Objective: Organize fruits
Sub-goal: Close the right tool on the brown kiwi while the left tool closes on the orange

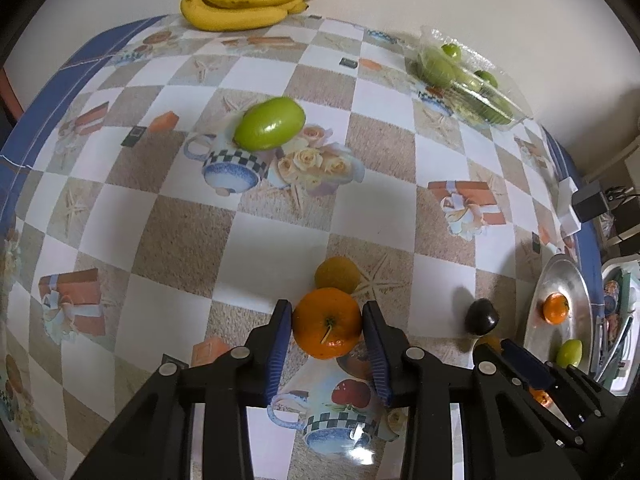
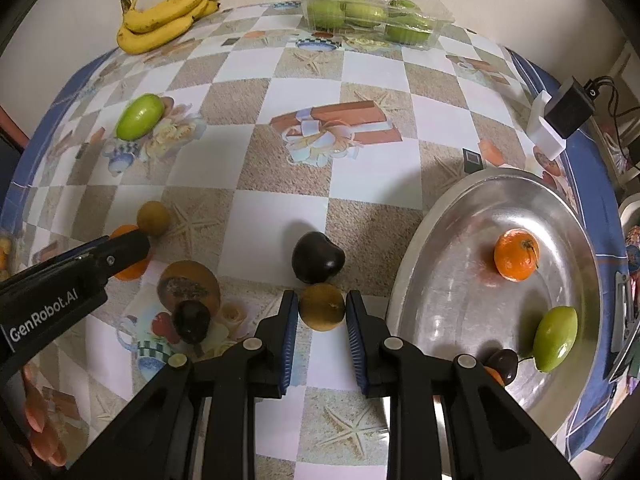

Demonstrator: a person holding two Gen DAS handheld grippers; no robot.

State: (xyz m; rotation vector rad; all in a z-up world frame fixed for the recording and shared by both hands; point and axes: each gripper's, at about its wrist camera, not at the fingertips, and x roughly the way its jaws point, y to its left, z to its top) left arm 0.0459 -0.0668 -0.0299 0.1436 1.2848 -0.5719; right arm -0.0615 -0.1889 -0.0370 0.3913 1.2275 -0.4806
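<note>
Ribbed blue fingers (image 1: 280, 344) pinch a glossy round orange (image 1: 327, 322).

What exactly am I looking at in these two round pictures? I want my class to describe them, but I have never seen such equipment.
There is no robot here: a person holds a two-fingered tool in each hand, and each carries a wide-angle camera looking down along its fingers, which bends the view.

The left camera's picture shows the left hand-held gripper closed on an orange. The right camera's picture shows the right hand-held gripper closed on a small brownish-yellow fruit.

On the patterned tablecloth lie bananas, a clear box of green fruits, a loose green fruit, a dark plum-like fruit, and a few other small fruits. A metal tray on the right already holds another orange, a green fruit and a small dark fruit.
</note>
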